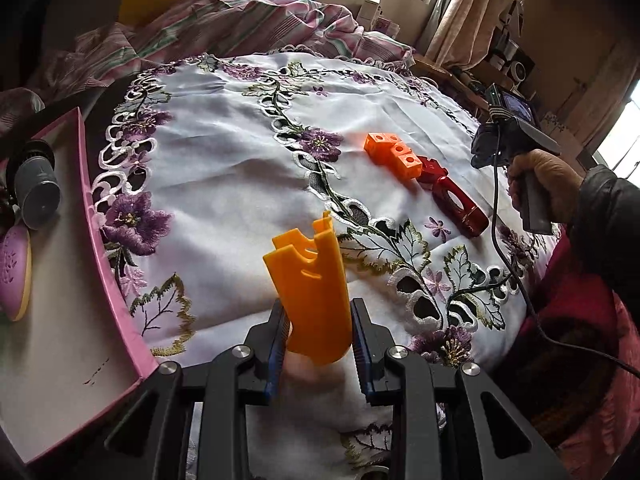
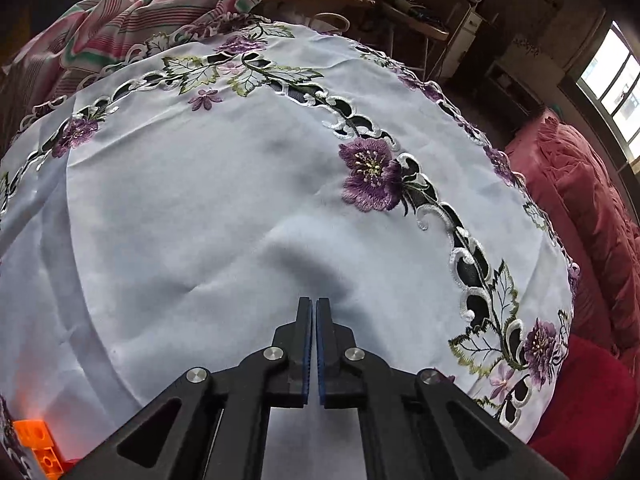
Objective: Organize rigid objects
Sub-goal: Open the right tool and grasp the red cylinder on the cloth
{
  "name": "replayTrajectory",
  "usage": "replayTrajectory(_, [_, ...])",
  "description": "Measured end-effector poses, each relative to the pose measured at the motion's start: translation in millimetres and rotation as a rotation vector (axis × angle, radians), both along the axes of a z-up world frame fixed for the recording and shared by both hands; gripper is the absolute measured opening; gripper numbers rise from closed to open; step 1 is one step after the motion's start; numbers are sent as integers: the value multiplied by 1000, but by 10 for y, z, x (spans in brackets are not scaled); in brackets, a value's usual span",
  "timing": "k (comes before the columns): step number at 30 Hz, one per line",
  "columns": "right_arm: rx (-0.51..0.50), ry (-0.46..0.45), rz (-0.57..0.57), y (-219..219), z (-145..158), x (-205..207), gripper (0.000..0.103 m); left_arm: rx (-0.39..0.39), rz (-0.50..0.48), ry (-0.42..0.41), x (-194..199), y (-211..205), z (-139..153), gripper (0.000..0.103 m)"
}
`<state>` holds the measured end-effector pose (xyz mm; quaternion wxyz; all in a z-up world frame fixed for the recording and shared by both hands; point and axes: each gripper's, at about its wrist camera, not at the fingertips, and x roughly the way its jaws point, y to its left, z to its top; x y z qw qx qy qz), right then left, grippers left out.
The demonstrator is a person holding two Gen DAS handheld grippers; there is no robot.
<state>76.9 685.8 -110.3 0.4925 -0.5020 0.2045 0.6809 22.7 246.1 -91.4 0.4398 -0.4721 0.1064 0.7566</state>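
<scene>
Item 1: my left gripper [image 1: 318, 332]. Its blue pads [image 1: 280, 332] pinch the lower end of a yellow-orange plastic shell piece [image 1: 310, 280], which stands up out of the jaws, notched end uppermost, above the embroidered white cloth [image 1: 224, 152].

Item 2: pink-rimmed box [image 1: 86, 184], taken here as my landmark. It lies at the cloth's left edge, just left of the held piece. Inside it I see a grey cylindrical object [image 1: 38, 184] and, nearer me, a purple and yellow rounded object [image 1: 16, 268].

Item 3: orange block piece with round holes [image 1: 394, 156], lying on the cloth well to the right of the box, beyond the held piece. Its corner also shows at the bottom left of the right wrist view.

Item 4: dark red plastic piece [image 1: 456, 200], touching the orange block on the side away from the box.

Item 5: my right gripper [image 2: 314, 308]. Jaws pressed together, nothing between them, pointing down at a bare stretch of cloth. In the left wrist view the person's hand [image 1: 548, 184] grips its handle, far right of the box, cable trailing down.

Item 6: striped bedding [image 1: 224, 28], bunched beyond the cloth's far edge.
</scene>
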Motion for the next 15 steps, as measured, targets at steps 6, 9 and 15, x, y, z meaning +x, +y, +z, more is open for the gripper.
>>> replayTrajectory(6, [-24,138,-120,171,92,210,2,14,-3,23,18,-77,94,30])
replayTrajectory(9, [-82,233,-149,129,178,313,2,27,-5,37,28,-102,156,30])
replayTrajectory(15, [-157,285,74,-339,426,147,14,51,-10,44,58,-87,230,30])
